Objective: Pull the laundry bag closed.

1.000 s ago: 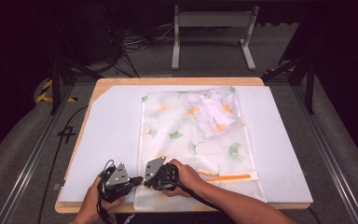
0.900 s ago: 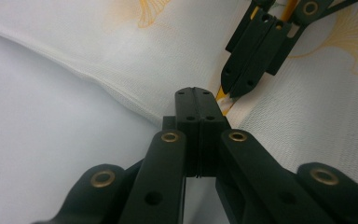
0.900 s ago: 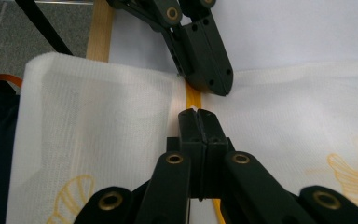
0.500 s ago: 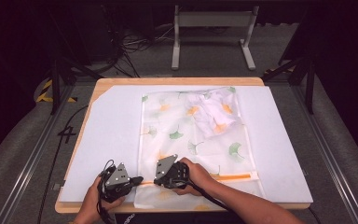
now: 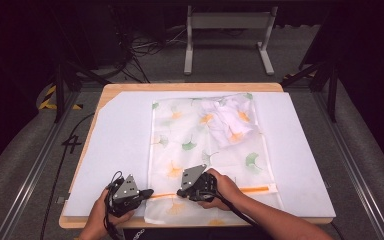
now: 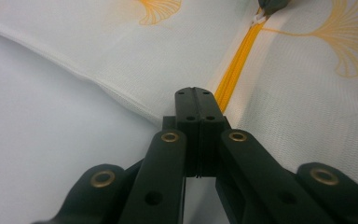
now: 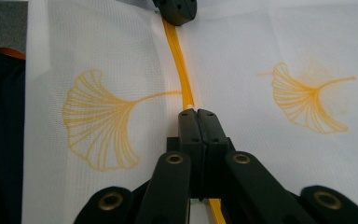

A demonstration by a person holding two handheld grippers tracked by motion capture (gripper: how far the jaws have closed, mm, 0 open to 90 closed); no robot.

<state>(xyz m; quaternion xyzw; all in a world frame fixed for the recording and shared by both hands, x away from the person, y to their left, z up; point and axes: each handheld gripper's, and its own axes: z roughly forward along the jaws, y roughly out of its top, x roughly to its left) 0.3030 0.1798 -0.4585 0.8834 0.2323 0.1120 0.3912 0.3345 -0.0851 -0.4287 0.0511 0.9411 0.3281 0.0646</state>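
Observation:
A white mesh bag (image 5: 205,145) printed with ginkgo leaves lies flat on the white mat, with crumpled cloth (image 5: 230,117) inside near its far right corner. An orange zipper (image 5: 252,189) runs across its near end. My left gripper (image 5: 150,192) is shut on the bag's edge at the zipper's left end (image 6: 228,79). My right gripper (image 5: 180,193) sits a little to its right, shut over the zipper line (image 7: 182,79), apparently on the white zipper pull (image 6: 260,17). In the right gripper view my right gripper (image 7: 196,112) points at the left gripper (image 7: 177,10).
The white mat (image 5: 120,150) covers a wooden table (image 5: 190,86). Beyond the table's far edge stand a metal frame (image 5: 225,20) and floor cables (image 5: 145,47). Rails (image 5: 45,155) run along both sides. A forearm (image 5: 270,220) crosses the near edge.
My right gripper has slid to the right along the zipper, away from the left gripper. The left gripper has stayed put, still shut on the bag's edge.

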